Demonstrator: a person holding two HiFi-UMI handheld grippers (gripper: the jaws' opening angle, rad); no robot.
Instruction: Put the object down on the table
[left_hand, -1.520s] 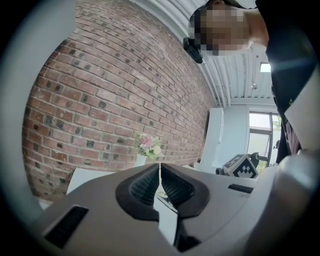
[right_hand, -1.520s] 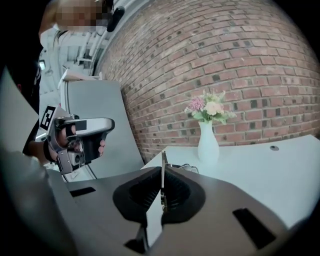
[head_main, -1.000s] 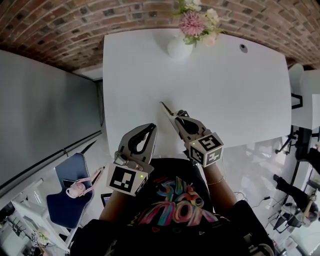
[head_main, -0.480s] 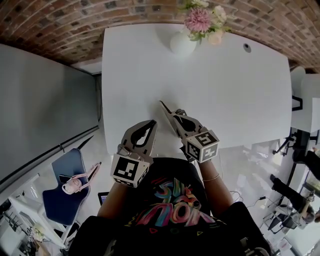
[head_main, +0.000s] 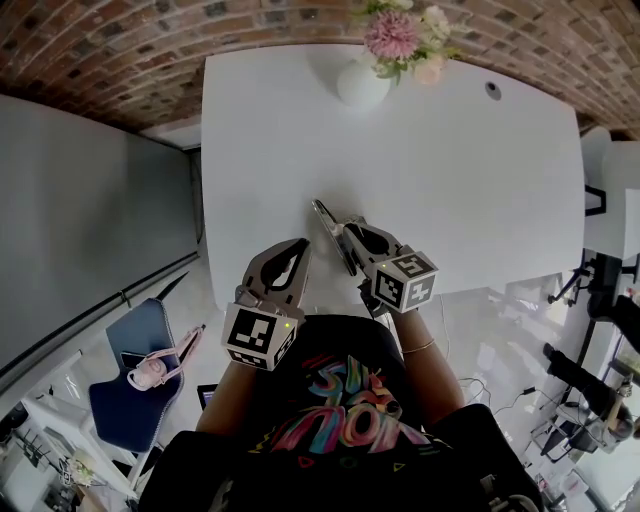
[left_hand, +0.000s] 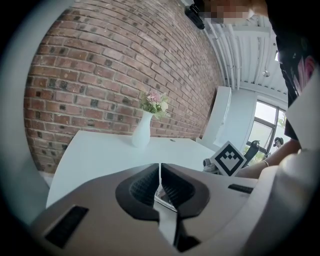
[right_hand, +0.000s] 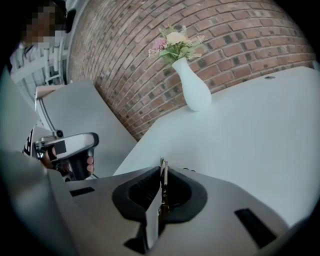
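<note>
While the left gripper (head_main: 299, 248) hangs closed and empty over the near edge of the worktop (head_main: 460, 170), the right gripper (head_main: 349, 231) just beside it has a thin, flat strip (head_main: 326, 220) between its pads – edge-on in its own view, jutting past the fingertips toward the vase (head_main: 361, 84). Its jaws have just been opening a little, yet both pads look to be touching the strip – whether the strip's far end meets the worktop I cannot tell
</note>
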